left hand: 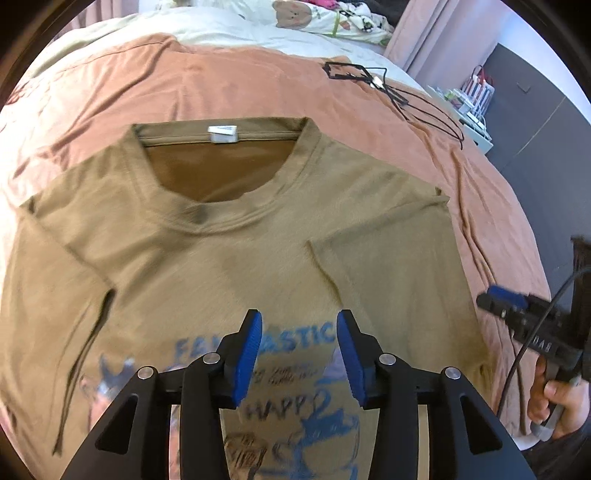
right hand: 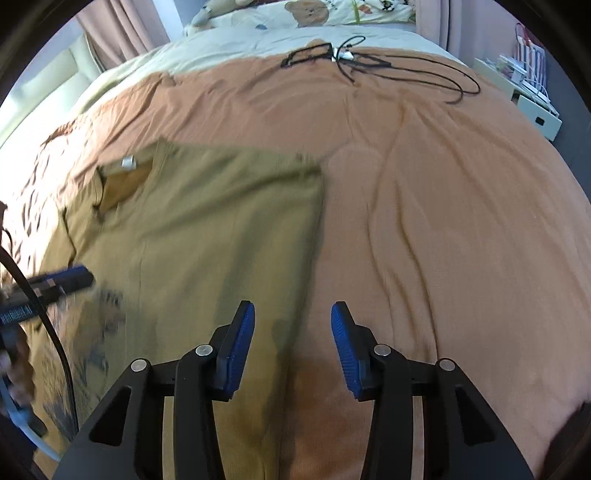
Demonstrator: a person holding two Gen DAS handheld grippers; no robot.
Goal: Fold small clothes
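A tan T-shirt (left hand: 229,258) with a blue and black print lies face up on the orange bedcover (left hand: 229,81), collar far from me. Its right sleeve is folded in over the chest (left hand: 380,266); the left sleeve lies spread out. My left gripper (left hand: 299,332) is open and empty, held above the print. My right gripper (right hand: 293,325) is open and empty above the shirt's right edge (right hand: 314,229), and it shows at the right of the left wrist view (left hand: 502,302). The left gripper shows at the left of the right wrist view (right hand: 70,280).
A black cable with a white plug (left hand: 376,79) lies coiled on the far right of the bedcover (right hand: 443,184). A cartoon-print pillow (left hand: 332,18) sits at the head of the bed. A white shelf unit (right hand: 532,99) stands beside the bed at right.
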